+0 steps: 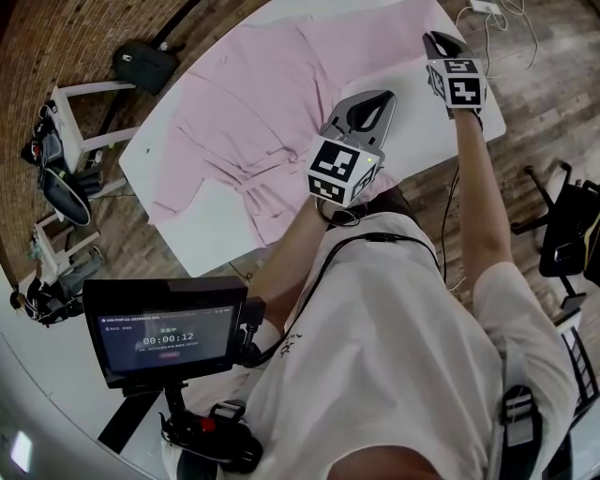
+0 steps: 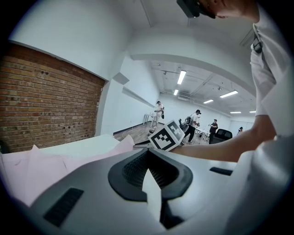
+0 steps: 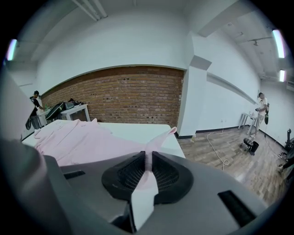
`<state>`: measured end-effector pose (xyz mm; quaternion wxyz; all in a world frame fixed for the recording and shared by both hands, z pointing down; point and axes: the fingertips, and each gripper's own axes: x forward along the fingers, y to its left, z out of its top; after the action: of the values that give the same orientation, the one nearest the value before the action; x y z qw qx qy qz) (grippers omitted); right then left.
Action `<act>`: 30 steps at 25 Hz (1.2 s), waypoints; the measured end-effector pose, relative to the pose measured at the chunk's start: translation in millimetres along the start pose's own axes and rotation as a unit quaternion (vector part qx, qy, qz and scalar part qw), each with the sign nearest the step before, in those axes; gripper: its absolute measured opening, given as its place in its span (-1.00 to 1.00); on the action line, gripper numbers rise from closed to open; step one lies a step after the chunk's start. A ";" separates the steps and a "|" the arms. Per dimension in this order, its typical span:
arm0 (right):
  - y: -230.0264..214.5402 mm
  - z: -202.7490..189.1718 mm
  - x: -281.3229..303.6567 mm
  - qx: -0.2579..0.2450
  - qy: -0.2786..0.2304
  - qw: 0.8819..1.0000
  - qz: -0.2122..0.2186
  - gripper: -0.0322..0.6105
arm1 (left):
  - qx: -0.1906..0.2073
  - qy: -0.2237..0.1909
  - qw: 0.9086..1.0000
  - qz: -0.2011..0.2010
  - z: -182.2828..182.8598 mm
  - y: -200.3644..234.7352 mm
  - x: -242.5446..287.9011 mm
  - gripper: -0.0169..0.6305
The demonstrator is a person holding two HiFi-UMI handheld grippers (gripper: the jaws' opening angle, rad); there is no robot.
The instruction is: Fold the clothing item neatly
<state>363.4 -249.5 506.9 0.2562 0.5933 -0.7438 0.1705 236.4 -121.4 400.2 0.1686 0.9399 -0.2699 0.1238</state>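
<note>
A pink shirt (image 1: 253,103) lies spread over a white table (image 1: 211,239). My left gripper (image 1: 380,101) is at the shirt's near right part, shut on a pale fold of its cloth (image 2: 151,190) that runs between the jaws of my left gripper (image 2: 148,158). Farther right and deeper over the table, my right gripper (image 1: 439,39) is shut on the shirt's edge. In the right gripper view a pink strip (image 3: 161,140) rises out of the shut jaws of my right gripper (image 3: 148,158) and stretches toward the table. The right gripper's marker cube (image 2: 167,136) shows in the left gripper view.
A monitor on a stand (image 1: 169,337) sits near my body at the lower left. White racks with gear (image 1: 70,141) and a black bag (image 1: 145,66) stand left of the table. Cables (image 1: 506,19) lie on the wood floor, and a black chair (image 1: 572,234) is at the right. People (image 2: 158,112) stand far off.
</note>
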 end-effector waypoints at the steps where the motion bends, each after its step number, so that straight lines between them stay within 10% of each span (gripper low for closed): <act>1: 1.7 2.8 -1.9 -0.002 -0.002 1.000 -0.001 -0.74 | 0.001 -0.002 1.000 -0.001 1.3 -0.5 -2.5 -0.94; 30: 46.6 52.4 -28.4 -0.043 -0.042 0.998 0.009 -0.74 | 0.009 -0.030 0.999 0.012 14.5 -3.6 -47.8 -0.94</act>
<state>313.5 -245.0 450.2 0.2484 0.5819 -0.7657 0.1160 201.1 -101.9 370.6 0.1505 0.9413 -0.2850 0.1001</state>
